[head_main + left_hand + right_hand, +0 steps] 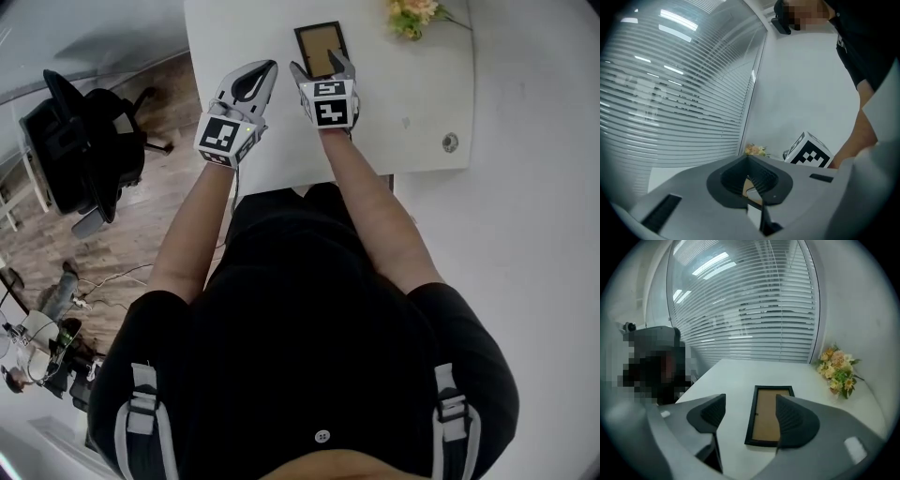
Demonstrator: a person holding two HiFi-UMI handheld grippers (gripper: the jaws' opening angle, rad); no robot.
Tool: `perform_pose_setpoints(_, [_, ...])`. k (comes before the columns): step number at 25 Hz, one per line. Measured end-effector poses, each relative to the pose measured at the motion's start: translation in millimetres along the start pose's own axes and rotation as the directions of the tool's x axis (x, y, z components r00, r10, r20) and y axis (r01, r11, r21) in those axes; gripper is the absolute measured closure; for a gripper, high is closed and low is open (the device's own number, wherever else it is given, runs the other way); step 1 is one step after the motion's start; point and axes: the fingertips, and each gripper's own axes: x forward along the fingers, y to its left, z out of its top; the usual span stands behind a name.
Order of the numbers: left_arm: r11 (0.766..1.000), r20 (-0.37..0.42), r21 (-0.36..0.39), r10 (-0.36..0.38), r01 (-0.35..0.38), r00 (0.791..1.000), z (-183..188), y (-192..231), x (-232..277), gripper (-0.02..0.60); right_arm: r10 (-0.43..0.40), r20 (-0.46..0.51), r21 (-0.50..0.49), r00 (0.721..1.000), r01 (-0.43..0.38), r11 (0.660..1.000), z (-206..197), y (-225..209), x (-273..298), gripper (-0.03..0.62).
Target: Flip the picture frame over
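The picture frame (318, 45) lies flat on the white table (412, 103), a black rim around a brown backing board that faces up. In the right gripper view the picture frame (768, 416) lies just ahead of the jaws. My right gripper (321, 66) hovers over the frame's near end with its jaws open; the right pad (793, 420) covers the frame's right edge, and nothing is gripped. My left gripper (265, 69) is just left of the frame, over the table, shut and empty. Its pads (759, 176) meet at the tips.
A small bunch of flowers (412, 15) lies at the table's far right, beyond the frame. A round cable grommet (450, 142) sits near the right front corner. A black office chair (84, 141) stands on the wooden floor left of the table.
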Motion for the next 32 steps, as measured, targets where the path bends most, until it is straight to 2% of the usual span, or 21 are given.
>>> perform_pose_setpoints(5, [1.000, -0.024, -0.015, -0.013, 0.013, 1.000, -16.5, 8.3, 7.9, 0.575, -0.031, -0.043, 0.015, 0.999, 0.032, 0.999, -17.7, -0.6, 15.3, 0.292])
perform_pose_setpoints(17, [1.000, -0.079, -0.028, 0.011, -0.013, 0.997, -54.4, 30.6, 24.0, 0.575, -0.062, -0.118, 0.049, 0.991, 0.068, 0.996, -45.5, -4.9, 39.0, 0.366])
perform_pose_setpoints(27, [0.999, -0.077, -0.032, -0.001, -0.001, 0.997, -61.1, 34.0, 33.6, 0.575, -0.091, -0.157, 0.034, 0.983, 0.097, 0.995, -54.1, -3.5, 45.5, 0.513])
perform_pose_setpoints(32, [0.999, -0.067, -0.033, -0.011, 0.009, 0.998, -57.9, 29.7, 33.3, 0.575, -0.112, -0.166, 0.009, 0.980, 0.116, 0.993, -57.2, -2.9, 47.0, 0.513])
